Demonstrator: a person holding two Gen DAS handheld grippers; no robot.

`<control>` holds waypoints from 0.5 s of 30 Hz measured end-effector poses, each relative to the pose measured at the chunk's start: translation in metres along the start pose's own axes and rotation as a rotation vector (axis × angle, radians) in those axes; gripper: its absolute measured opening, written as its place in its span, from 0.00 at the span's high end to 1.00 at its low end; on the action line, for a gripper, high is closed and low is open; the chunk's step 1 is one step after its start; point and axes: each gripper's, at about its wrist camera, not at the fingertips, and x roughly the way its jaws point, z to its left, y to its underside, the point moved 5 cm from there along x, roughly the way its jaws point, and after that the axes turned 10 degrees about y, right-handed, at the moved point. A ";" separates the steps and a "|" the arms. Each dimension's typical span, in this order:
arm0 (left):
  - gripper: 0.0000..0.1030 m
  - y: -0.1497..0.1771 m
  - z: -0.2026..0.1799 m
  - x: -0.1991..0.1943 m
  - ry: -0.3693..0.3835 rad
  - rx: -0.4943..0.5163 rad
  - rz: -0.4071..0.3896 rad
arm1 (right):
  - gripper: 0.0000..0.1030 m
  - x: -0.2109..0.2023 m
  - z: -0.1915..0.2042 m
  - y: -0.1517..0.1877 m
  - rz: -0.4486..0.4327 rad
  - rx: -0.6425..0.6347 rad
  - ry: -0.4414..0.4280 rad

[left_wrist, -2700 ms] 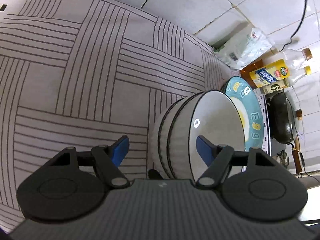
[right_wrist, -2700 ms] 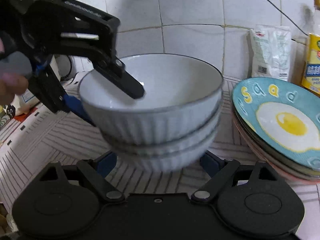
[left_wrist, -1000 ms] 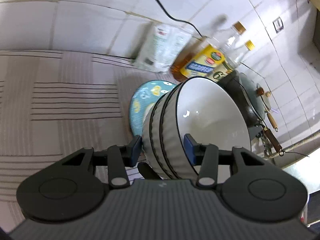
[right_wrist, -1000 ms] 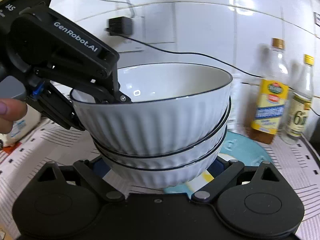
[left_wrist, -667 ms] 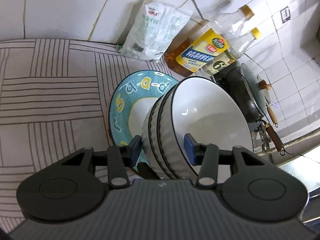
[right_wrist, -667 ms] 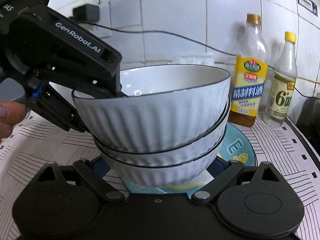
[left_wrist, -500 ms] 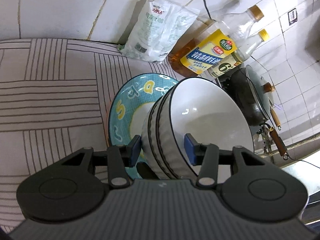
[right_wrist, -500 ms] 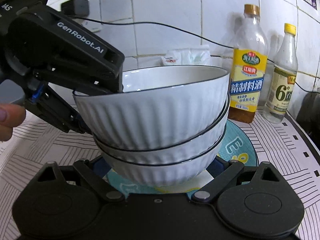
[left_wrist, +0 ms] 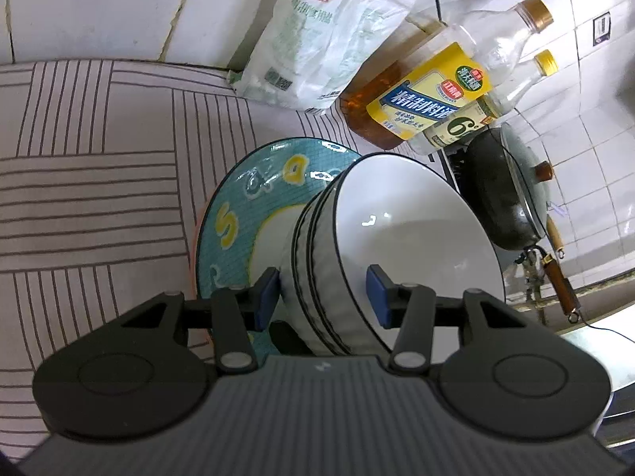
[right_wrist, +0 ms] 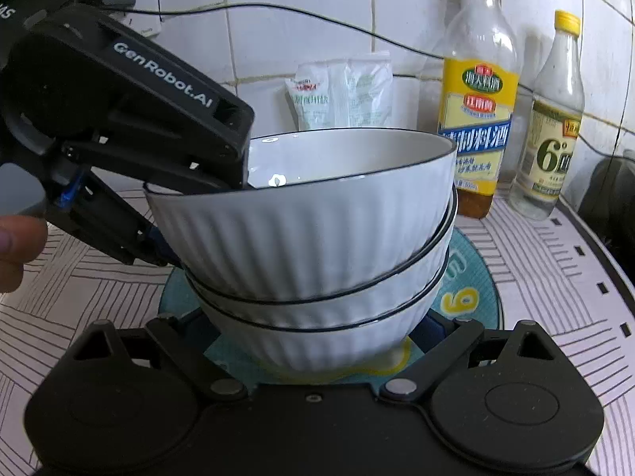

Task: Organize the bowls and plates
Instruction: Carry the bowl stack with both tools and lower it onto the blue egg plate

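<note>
Three white ribbed bowls are nested in a stack that hangs just over a teal plate with a fried-egg print. I cannot tell whether the bottom bowl touches the plate. My left gripper is shut on the stack's wall, one blue pad inside the top bowl and one on the outside. From the near side my right gripper is shut on the bottom bowl, its pads mostly hidden behind it. More plates lie under the teal one; only an orange edge shows.
A yellow-labelled cooking wine bottle, a clear vinegar bottle and a white bag stand by the tiled wall. A black wok sits right of the plate. A striped cloth covers the counter. A person's hand holds the left gripper.
Both grippers carried the bowl stack across the cloth until it was over the teal plate and lowered it. The bottles and bag look closer now.
</note>
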 end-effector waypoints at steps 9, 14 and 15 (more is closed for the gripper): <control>0.57 -0.002 0.002 -0.002 -0.064 -0.053 -0.029 | 0.07 0.009 0.005 0.001 0.025 -0.035 0.016; 0.58 0.001 0.001 -0.004 -0.085 -0.058 -0.051 | 0.06 0.009 0.005 0.002 0.035 -0.038 0.030; 0.59 0.002 0.001 -0.006 -0.099 -0.064 -0.055 | 0.06 0.008 0.006 0.003 0.046 -0.047 0.044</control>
